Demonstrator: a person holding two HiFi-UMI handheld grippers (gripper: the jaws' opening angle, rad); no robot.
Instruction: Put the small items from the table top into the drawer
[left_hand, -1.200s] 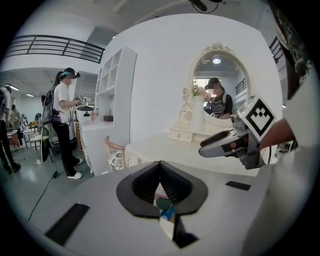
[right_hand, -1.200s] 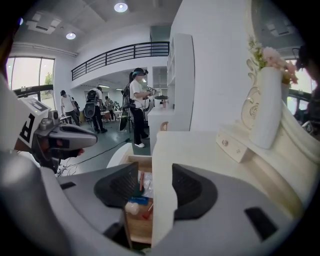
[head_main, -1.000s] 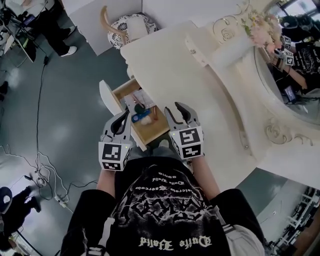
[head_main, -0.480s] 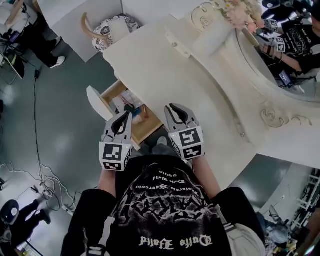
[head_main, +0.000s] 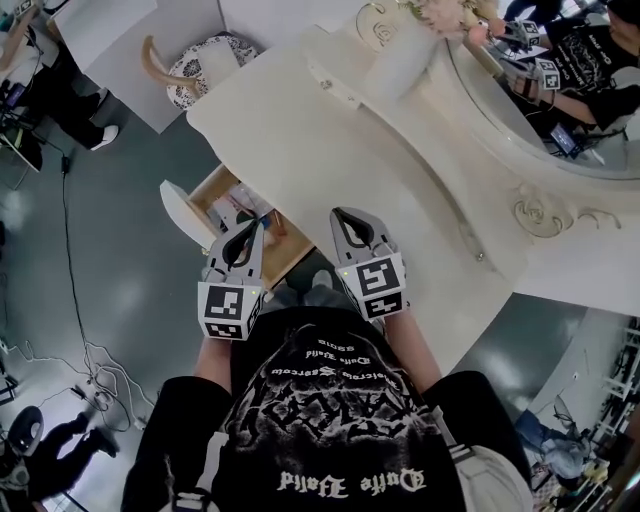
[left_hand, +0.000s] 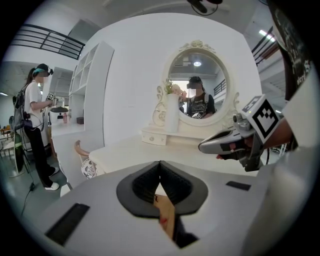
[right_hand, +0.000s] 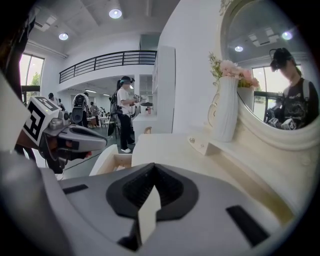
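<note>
now, nearest to us, the left claw and the right claw sit side by side in front of our chest, close but apart, both pointing outward and a little down. the left claw's jaws are pressed together at the tips, with nothing pinched between them. the right claw's jaws have just been closing and now meet too, and we see nothing between them.

just ahead of and below the left claw, the drawer stands pulled out from the dressing table. some small items lie inside it, just past the left claw's tips, too small for us to tell apart. ahead of the right claw stretches the cream table top.

far across that top from the right claw we see a little drawer box. beyond it a white vase of pink flowers stands against the oval mirror. well beyond the left claw, past the table's corner, a patterned stool stands on the grey floor. farther off, a person stands in the room.
</note>
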